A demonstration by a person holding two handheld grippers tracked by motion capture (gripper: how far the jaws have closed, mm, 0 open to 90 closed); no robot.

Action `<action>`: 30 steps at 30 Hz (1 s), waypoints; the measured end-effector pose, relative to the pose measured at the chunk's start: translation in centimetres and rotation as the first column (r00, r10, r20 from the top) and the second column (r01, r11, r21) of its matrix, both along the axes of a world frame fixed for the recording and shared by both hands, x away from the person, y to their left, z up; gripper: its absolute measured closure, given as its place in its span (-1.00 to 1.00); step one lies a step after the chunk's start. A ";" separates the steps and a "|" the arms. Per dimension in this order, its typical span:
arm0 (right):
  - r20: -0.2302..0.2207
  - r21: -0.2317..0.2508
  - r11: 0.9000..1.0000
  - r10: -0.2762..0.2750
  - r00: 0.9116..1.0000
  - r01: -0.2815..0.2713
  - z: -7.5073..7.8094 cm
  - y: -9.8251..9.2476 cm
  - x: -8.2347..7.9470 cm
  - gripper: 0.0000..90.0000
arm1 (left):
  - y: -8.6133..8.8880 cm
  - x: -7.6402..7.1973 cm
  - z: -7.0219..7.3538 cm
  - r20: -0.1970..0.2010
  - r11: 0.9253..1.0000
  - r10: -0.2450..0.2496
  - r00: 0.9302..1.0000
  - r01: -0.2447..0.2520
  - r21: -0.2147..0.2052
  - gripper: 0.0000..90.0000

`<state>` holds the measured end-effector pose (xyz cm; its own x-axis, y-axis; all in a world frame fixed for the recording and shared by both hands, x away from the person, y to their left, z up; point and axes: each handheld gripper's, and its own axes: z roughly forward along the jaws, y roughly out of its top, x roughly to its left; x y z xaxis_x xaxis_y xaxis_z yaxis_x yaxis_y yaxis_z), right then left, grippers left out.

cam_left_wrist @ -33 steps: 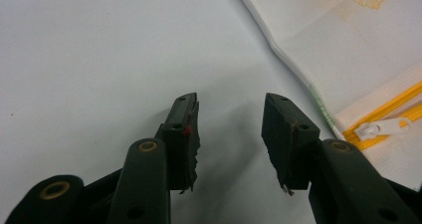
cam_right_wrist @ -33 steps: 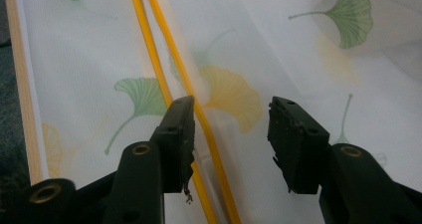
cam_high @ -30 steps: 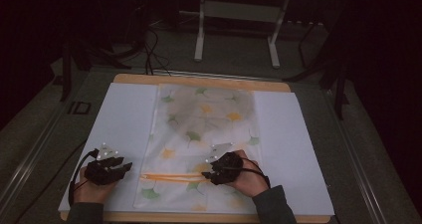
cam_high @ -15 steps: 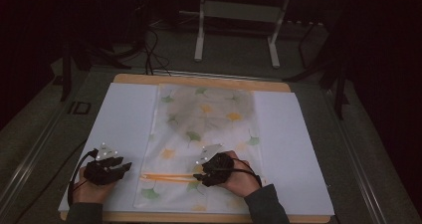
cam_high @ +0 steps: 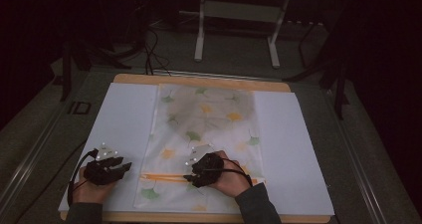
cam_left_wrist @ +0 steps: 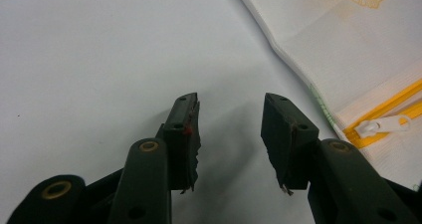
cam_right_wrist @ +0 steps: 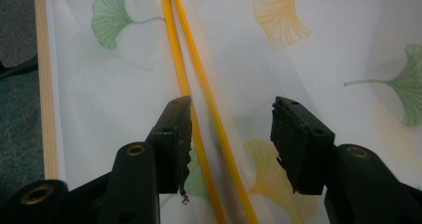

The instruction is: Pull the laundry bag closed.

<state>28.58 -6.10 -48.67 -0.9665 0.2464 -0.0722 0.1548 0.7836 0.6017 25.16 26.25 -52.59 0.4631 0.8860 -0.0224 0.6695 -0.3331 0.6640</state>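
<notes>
The left gripper view shows a white zipper pull [cam_left_wrist: 383,126] at the end of the orange zipper [cam_left_wrist: 393,115], too small to make out from above. The right gripper view shows the zipper [cam_right_wrist: 199,109] as two orange strips running away between the jaws across the bag [cam_right_wrist: 323,50]. From above, the bag [cam_high: 209,124] with its leaf print lies flat mid-table on a white sheet [cam_high: 124,129], zipper [cam_high: 164,176] near the person's edge. The left gripper [cam_high: 117,168] rests on the sheet just left of the bag, jaws apart and empty. The right gripper [cam_high: 191,176] lies over the zipper, pointing left, jaws spread and gripping nothing. Table legs stand beyond.
</notes>
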 end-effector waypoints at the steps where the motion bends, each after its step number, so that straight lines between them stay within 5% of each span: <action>1: -0.001 -0.001 1.000 0.001 1.000 -0.001 0.0 0.2 0.0 0.12 | 0.0 0.0 0.0 0.001 1.000 0.000 1.000 0.000 -0.001 0.31; 18: -0.008 0.017 1.000 0.025 1.000 -0.025 -0.3 2.7 0.0 0.28 | -0.1 0.0 0.0 0.003 1.000 -0.003 1.000 0.003 0.001 0.31; 30: 0.003 -0.012 0.998 0.062 0.998 -0.062 -0.7 4.4 -0.1 0.34 | -0.2 -0.1 0.1 0.006 1.000 -0.008 1.000 0.008 0.009 0.33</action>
<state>28.46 -1.71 -49.41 -0.9796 0.1854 -0.0782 0.1039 0.7989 0.5924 25.10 26.08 -52.50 0.4703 0.8825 -0.0120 0.6628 -0.3442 0.6650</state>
